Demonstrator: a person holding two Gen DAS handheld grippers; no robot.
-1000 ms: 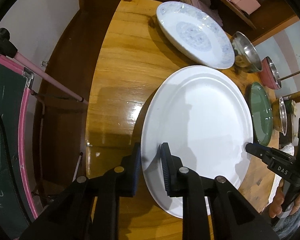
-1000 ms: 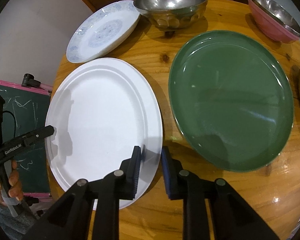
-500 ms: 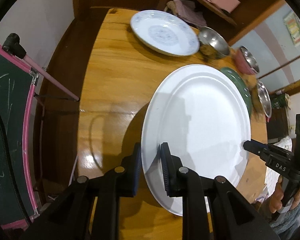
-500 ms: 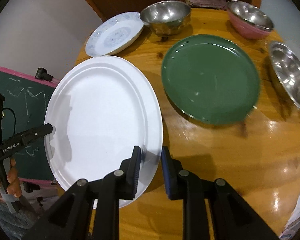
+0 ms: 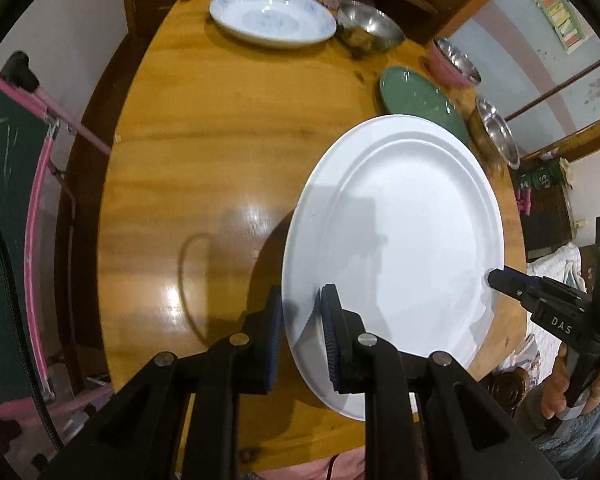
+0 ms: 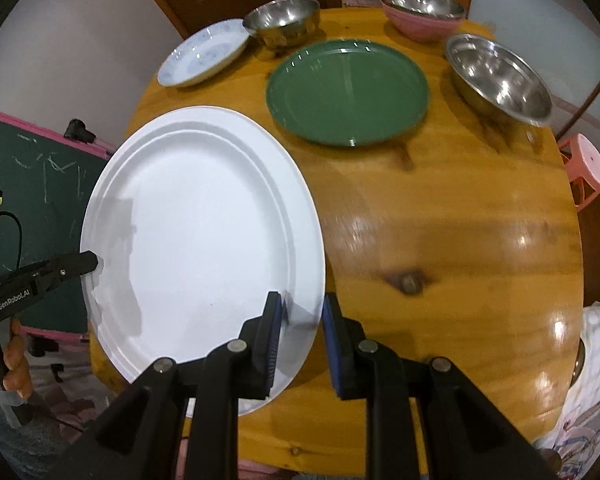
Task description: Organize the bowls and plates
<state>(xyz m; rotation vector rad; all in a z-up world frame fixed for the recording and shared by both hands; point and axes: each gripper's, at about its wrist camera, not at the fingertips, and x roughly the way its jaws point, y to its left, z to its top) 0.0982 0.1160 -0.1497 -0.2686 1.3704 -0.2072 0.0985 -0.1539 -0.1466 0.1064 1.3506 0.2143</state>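
Above the near half of the round wooden table (image 6: 440, 216), lifted clear and carried toward the near edge: the big white oval plate (image 5: 396, 248), a second ago lying flat beside the green plate (image 6: 348, 92) and now throwing a dark shadow on the wood below its left rim. Gripped from both ends, left gripper (image 5: 300, 336) clamped on the plate's left rim, right gripper (image 6: 302, 336) clamped on the right rim, jaws of each nearly together with only the thin edge between them. Seen farther off than a moment back, and so left behind on the far half of the table: green plate in the middle, blue-patterned white plate (image 5: 272, 20) at the far left, steel bowl (image 6: 284, 20) just beside it, pink bowl (image 6: 420, 12) at the far right, wider steel bowl (image 6: 500, 80) at the right edge. Judged from this: pickup done, transport under way, set-down spot not yet shown. Probably meant as the base of a plate stack, being the largest. Worth watching: level carry between the two grips, since a tilt or uneven pull could slip the smooth rim out of one pair of jaws.
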